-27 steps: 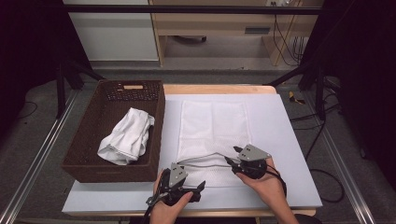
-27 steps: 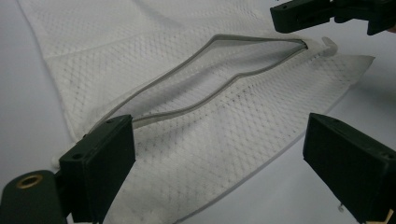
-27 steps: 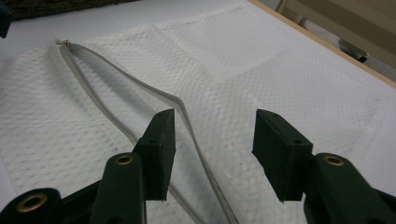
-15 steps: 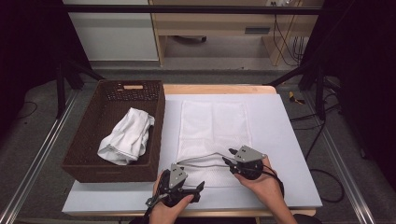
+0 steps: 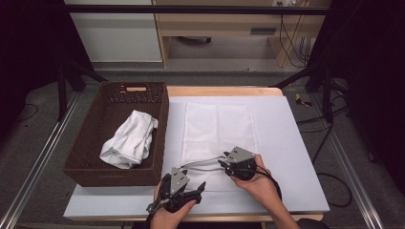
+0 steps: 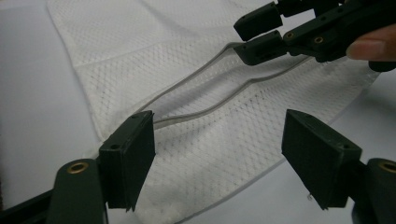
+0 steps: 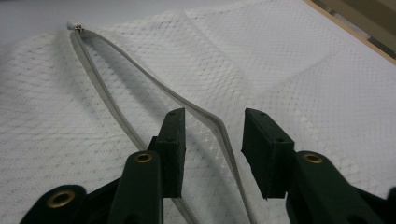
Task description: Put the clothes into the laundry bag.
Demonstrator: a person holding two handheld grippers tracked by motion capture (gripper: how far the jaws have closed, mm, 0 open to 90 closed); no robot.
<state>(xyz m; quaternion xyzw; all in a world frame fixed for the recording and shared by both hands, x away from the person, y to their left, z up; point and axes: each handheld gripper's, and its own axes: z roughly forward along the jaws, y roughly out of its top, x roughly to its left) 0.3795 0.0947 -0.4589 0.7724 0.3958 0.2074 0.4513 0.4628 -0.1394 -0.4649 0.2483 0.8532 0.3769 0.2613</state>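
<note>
White mesh bag (image 5: pixel 217 129) flat on bench (image 5: pixel 291 143), right gripper (image 7: pixel 212 128) fingers released astride bag's zipper (image 7: pixel 140 84), left gripper (image 6: pixel 217 149) fingers released over bag's corner.

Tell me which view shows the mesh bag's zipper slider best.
The right gripper view: the zipper slider sits in plain sight at the far end of the open zipper, where both tape edges meet. The left gripper view shows the zipper's grey edges, the slider hidden. In the high view the zipper is a thin line.
</note>
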